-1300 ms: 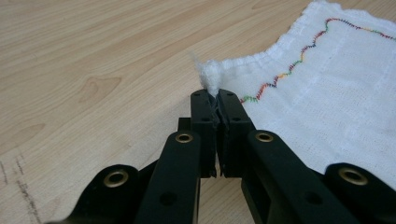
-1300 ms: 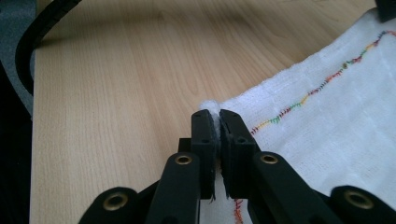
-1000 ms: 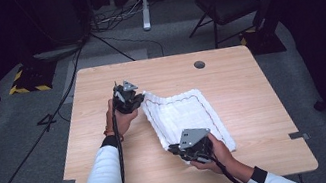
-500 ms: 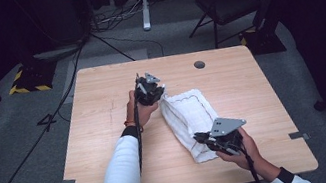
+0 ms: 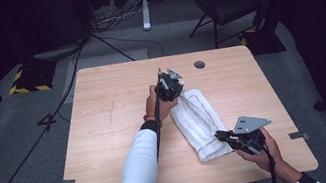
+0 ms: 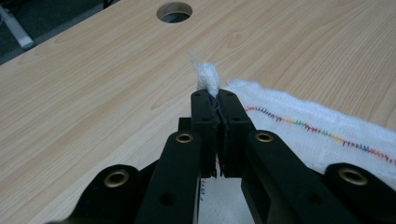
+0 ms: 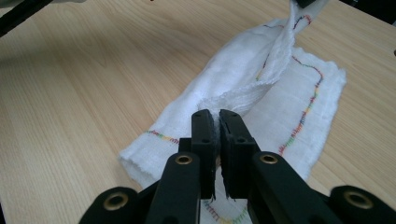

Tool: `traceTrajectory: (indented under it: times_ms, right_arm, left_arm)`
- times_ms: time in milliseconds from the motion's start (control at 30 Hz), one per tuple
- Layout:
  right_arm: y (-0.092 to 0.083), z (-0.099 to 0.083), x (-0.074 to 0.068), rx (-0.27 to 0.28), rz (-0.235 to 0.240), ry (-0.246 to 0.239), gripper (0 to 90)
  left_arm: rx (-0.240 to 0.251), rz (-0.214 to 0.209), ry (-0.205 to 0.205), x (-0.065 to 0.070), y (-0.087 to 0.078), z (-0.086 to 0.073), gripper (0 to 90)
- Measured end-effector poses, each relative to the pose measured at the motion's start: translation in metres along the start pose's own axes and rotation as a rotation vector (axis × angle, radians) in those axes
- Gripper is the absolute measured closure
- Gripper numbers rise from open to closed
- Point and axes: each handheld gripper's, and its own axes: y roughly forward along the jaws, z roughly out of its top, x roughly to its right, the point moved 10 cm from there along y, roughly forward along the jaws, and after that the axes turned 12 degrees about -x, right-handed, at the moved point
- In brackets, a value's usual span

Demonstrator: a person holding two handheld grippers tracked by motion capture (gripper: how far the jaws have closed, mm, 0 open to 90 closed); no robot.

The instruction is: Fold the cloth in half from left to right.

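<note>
Between the left gripper (image 6: 213, 100)'s closed jaws, the pinched corner of the white cloth (image 6: 322, 135) is hidden but for a small tuft poking out past the tips. In the right gripper view, the cloth's edge vanishes between that right gripper (image 7: 218, 122)'s jaws, and its far end (beyond the jaws) is cut off by the top edge. The cloth's lower layers under the fold cannot be seen

Tabletop (image 5: 107, 132) brightly and evenly lit from overhead, surrounding room sunk in darkness; soft faint shadows, high view slightly grainy, nearest claw parts blurred
</note>
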Motion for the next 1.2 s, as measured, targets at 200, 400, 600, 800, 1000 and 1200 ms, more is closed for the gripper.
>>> traceTrajectory:
  times_ms: [200,400,600,800,1000,1200]
  right_arm:
    - [-0.001,-0.015,0.007,-0.032,-0.007,0.003,85.2]
    - [0.0,-0.029,0.011,-0.062,-0.011,0.019,85.0]
    - [0.002,-0.048,0.013,-0.117,-0.014,0.019,81.1]
    - [-0.002,-0.064,0.017,-0.148,-0.036,0.043,78.2]
    - [-0.004,-0.064,0.032,-0.134,-0.07,0.094,64.7]
    - [0.007,-0.067,0.05,-0.172,-0.097,0.083,70.5]
  left_arm:
    - [-0.008,-0.013,0.013,0.013,0.018,0.009,86.8]
    - [-0.016,-0.022,0.015,0.024,0.031,0.015,86.6]
    - [-0.026,-0.032,0.05,0.038,0.031,0.014,75.4]
    - [-0.007,-0.038,0.079,0.045,0.0,-0.001,51.1]
    - [-0.069,-0.012,0.185,0.068,-0.023,-0.043,30.6]
    - [-0.106,-0.105,0.272,0.11,-0.034,-0.085,27.8]
